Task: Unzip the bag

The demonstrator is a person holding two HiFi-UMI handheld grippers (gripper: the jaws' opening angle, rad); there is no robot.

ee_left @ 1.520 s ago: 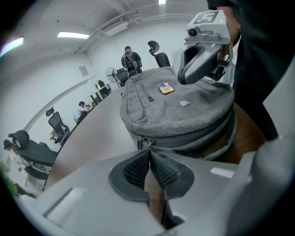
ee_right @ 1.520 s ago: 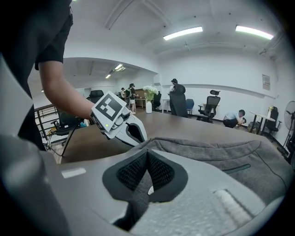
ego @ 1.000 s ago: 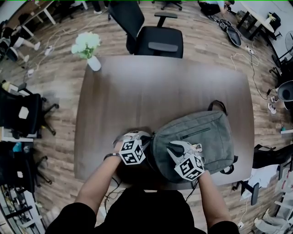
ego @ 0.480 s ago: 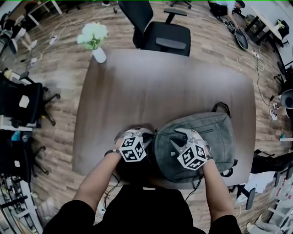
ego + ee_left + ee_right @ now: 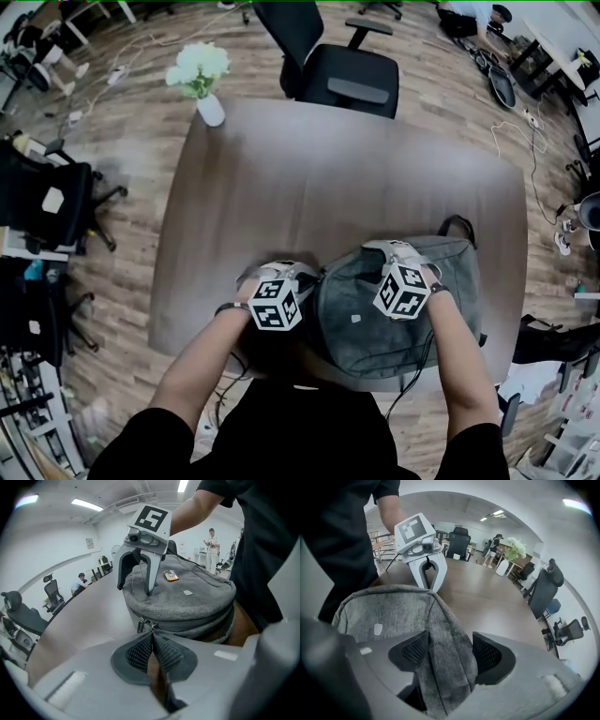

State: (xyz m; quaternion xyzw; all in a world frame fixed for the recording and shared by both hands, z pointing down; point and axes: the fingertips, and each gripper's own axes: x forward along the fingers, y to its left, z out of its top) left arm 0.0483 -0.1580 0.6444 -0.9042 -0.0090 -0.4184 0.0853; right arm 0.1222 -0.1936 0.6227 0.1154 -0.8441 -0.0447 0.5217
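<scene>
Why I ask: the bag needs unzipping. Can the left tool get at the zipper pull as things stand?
Probably yes. The left tool is shut at the side of the bag, its tips seemingly pinching the zipper pull, with nothing in between.

No readable text; only square markers on the cubes (image 5: 274, 305) and an illegible tag (image 5: 355, 318) on the bag (image 5: 367, 339).

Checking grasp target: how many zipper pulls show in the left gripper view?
2. One zipper pull sits in the left gripper's fingers; the other pull hangs free beside it. Others may be hidden round the bag.
</scene>
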